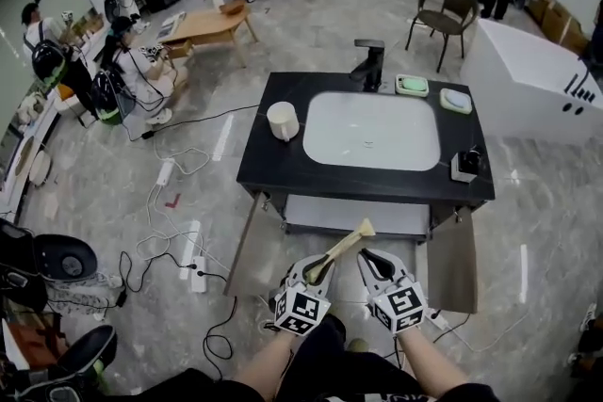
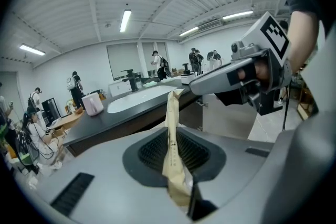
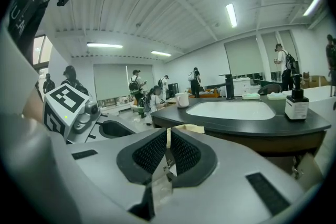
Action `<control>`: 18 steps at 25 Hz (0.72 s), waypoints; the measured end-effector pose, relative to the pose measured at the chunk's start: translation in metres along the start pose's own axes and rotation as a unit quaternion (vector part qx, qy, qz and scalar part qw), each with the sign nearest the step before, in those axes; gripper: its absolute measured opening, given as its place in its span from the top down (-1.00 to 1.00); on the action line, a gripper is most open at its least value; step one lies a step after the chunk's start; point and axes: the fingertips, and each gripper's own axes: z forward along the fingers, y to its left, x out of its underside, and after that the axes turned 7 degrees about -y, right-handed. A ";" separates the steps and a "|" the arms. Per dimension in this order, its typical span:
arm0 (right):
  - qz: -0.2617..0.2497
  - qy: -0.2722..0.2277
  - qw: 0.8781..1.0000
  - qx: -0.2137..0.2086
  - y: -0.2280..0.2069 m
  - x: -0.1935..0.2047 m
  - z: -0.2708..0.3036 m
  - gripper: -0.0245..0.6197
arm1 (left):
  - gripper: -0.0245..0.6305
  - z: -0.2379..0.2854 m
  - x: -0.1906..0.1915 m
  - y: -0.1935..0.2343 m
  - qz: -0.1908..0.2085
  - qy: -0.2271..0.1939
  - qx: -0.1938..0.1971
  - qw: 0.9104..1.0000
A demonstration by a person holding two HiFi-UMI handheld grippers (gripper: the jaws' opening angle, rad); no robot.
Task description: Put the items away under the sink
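Note:
My left gripper (image 1: 320, 270) is shut on a long beige wrapped item (image 1: 349, 243) that sticks out past its jaws toward the open cabinet under the sink (image 1: 358, 217). In the left gripper view the item (image 2: 172, 123) stands upright between the pads of the left gripper (image 2: 176, 157). Close beside it on the right, my right gripper (image 1: 379, 261) has its jaws together and nothing sticks out of them. In the right gripper view the right gripper (image 3: 168, 152) shows only a thin slit, with the beige item's tip (image 3: 191, 128) just beyond. Both grippers hover in front of the cabinet.
The black countertop (image 1: 273, 174) carries a white basin (image 1: 370, 129), a white cup (image 1: 283, 120), a black faucet (image 1: 369, 63), two soap dishes (image 1: 412, 86) and a small bottle (image 1: 465, 165). Cabinet doors (image 1: 247, 245) (image 1: 452, 261) hang open on both sides. Cables and power strips (image 1: 193, 259) lie at left.

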 end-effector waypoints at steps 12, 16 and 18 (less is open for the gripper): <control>-0.029 -0.015 0.999 0.012 -0.052 0.106 0.014 0.80 | 0.77 0.083 0.085 -0.035 0.005 -0.032 0.019 0.999; -0.029 -0.025 0.999 0.007 -0.077 0.180 0.045 0.80 | 0.77 0.138 0.147 -0.035 0.004 -0.040 0.028 0.999; -0.021 -0.035 0.999 0.000 -0.089 0.218 0.060 0.80 | 0.77 0.166 0.182 -0.038 0.009 -0.046 0.041 0.998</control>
